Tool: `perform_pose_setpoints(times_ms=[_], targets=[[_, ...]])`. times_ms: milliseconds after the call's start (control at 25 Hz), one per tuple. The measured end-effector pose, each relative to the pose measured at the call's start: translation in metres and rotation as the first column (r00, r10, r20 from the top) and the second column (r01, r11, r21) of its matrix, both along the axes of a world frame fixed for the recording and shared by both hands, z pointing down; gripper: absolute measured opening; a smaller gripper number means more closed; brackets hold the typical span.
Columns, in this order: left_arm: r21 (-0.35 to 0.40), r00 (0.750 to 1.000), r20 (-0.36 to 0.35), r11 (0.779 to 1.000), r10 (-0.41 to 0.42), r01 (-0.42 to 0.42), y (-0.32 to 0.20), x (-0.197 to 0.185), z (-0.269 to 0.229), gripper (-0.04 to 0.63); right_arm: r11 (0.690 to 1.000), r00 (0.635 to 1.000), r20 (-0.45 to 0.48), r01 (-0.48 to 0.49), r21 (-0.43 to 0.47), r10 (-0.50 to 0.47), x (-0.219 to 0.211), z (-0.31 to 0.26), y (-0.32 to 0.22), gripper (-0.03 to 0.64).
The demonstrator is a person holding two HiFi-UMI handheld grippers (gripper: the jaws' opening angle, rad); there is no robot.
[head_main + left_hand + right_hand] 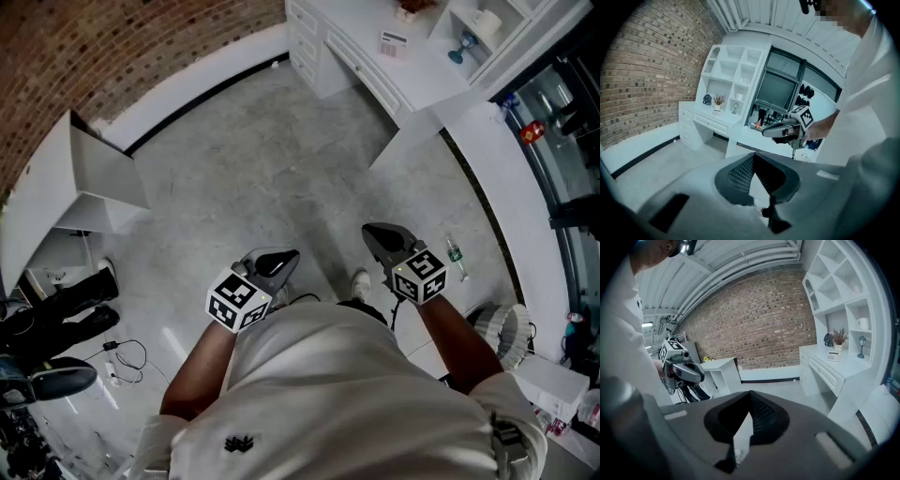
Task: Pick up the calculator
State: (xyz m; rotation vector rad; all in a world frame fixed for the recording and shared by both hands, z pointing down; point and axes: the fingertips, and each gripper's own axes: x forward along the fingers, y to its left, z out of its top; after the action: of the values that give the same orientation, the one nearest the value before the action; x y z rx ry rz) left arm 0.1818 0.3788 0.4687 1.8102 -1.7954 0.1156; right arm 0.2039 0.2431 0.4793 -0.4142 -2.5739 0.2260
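- Standing well apart from the calculator (394, 42), which lies on the white worktop (427, 73) across the floor; by my judgement the approach is the step in hand.
- Left tool (279, 261) and right tool (380, 236) are both pressed together and empty.
- Next move calls for walking closer, spreading one tool and reaching over the calculator.

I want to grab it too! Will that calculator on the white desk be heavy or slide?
Probably light: the calculator looks small and thin. Its desk looks smooth, so a push may slide it.
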Motion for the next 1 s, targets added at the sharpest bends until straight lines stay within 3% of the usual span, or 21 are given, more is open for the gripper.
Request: perform_pose_setpoints(times_ms=[280,440,720,1000], targets=[[0.016,0.998,0.009,0.998,0.060,-0.060,0.063,-0.046,-0.001,0.006,1.000,1.000,-0.013,-0.024,-0.008,0.024,-0.040,0.005,0.079,0.009],[0.039,0.996,-0.022,0.996,0.083,-0.083,0.072,-0.066,0.005,0.006,0.999,0.998,-0.031,-0.051,-0.005,0.051,-0.044,0.008,0.097,0.009],[0.073,0.990,-0.049,0.989,0.135,-0.131,0.020,-0.101,0.006,0.092,0.997,0.996,-0.053,-0.074,-0.026,0.072,-0.061,0.019,0.062,0.009],[0.068,0.988,-0.088,0.990,0.129,-0.123,-0.063,-0.173,0.001,0.137,0.999,1.000,0.009,-0.028,-0.019,0.029,-0.141,0.016,-0.007,0.012]])
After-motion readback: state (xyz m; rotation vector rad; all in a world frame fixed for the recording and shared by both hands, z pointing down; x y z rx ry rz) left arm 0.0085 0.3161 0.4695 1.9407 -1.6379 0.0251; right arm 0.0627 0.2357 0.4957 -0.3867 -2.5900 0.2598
